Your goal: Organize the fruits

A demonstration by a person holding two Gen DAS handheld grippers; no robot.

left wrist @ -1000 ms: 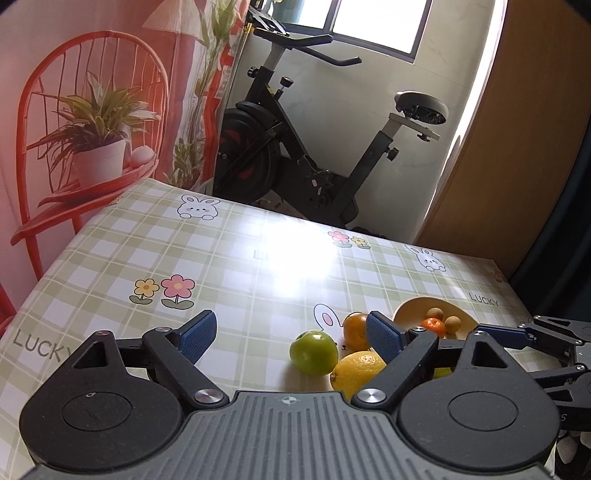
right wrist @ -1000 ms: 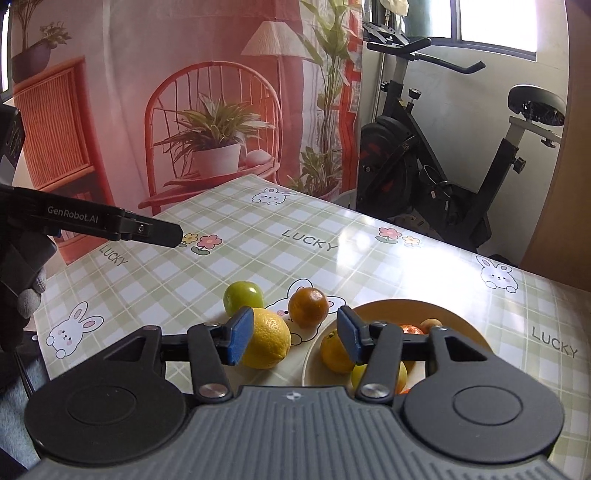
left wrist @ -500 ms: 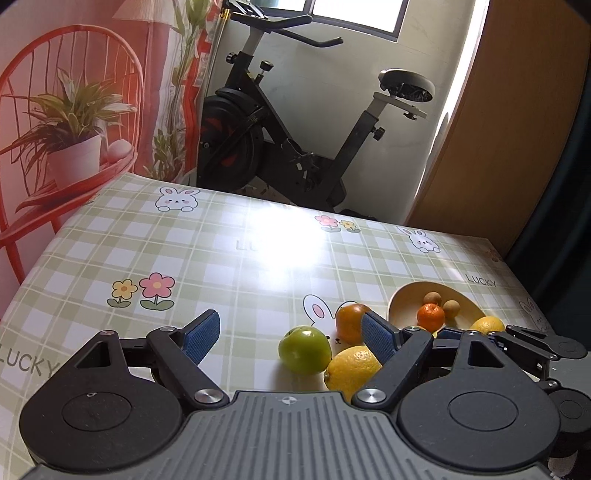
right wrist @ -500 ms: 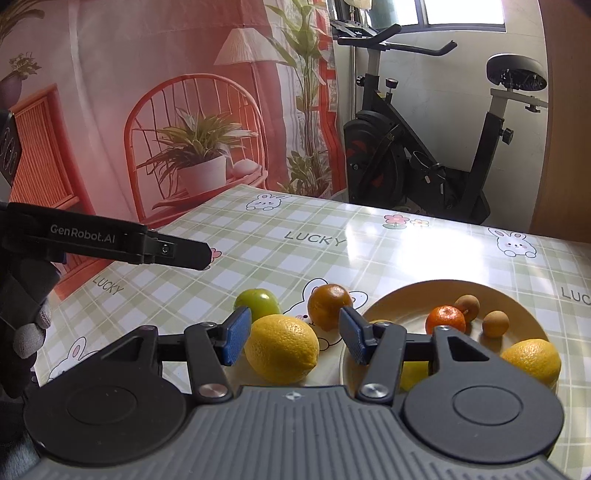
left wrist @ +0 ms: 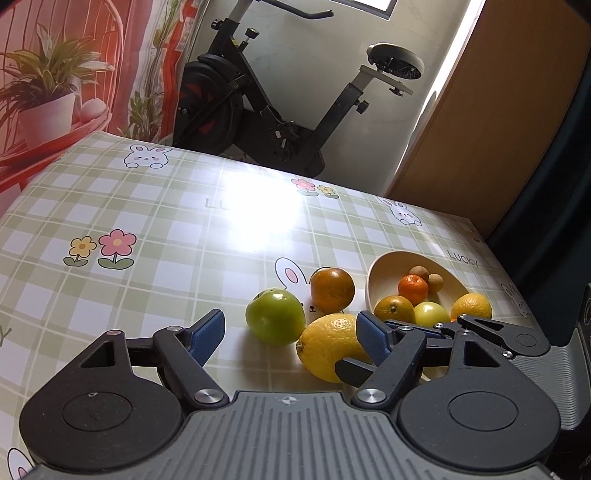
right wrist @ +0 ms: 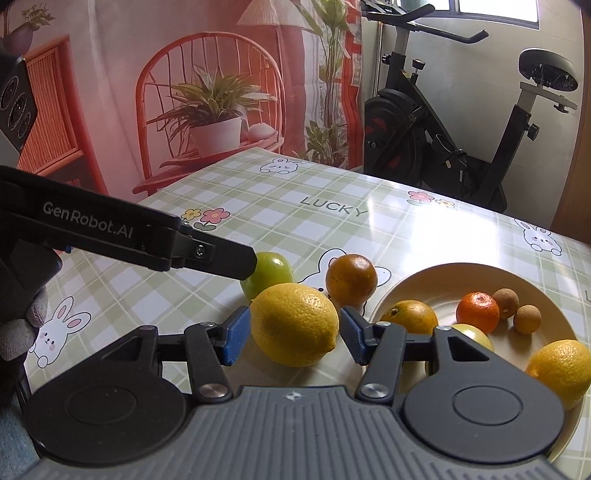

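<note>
My right gripper (right wrist: 291, 334) wide open around the lemon (right wrist: 294, 325) on the tabletop (right wrist: 258, 199), pads not touching, plate (right wrist: 436, 280) at 2 o'clock, my left gripper (left wrist: 291, 334) open, empty, green apple (left wrist: 275, 316) at 12 o'clock.

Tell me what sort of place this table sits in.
Most likely a room in a home, perhaps used for filming: an exercise bike stands by a window, a printed backdrop of a chair and plants hangs behind, and the table has a bunny tablecloth.

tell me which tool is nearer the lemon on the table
Right. The right tool has the lemon between its open fingers; the left tool hovers open just behind the green apple, lemon at its right finger.
</note>
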